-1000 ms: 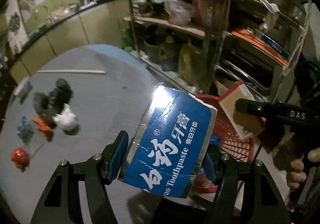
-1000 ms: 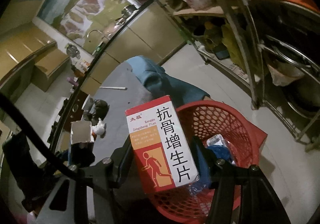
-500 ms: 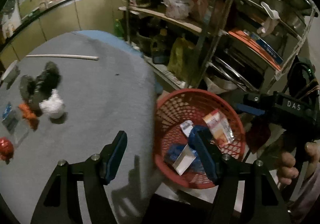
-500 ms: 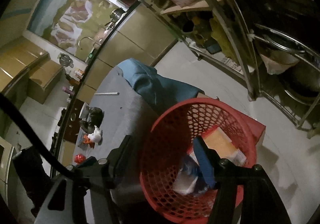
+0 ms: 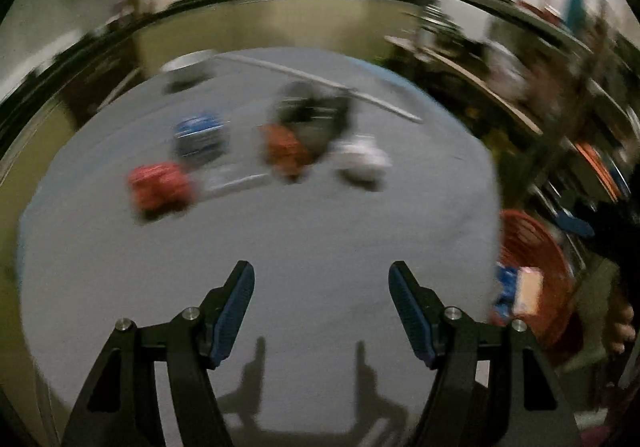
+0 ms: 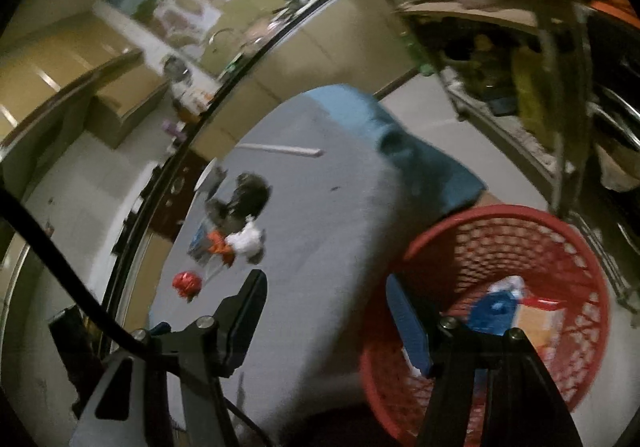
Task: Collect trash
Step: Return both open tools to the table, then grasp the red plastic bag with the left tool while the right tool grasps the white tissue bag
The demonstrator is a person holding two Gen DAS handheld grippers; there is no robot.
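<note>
Both grippers stand spread and empty. The left gripper (image 5: 321, 279) faces the grey bench (image 5: 304, 247), its trash pile (image 5: 288, 143) blurred at twelve o'clock. Only the right gripper (image 6: 326, 291) view looks into the red basket (image 6: 576, 247) at four o'clock, where boxes (image 6: 516, 311) lie.

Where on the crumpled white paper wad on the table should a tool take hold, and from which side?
Grip the white paper wad across its bulging middle, coming from above and from the near table edge. It looks soft, rounded and compressible, and its far-left side touches the orange scrap and dark pile, so that side is crowded. Blur hides finer folds.
</note>
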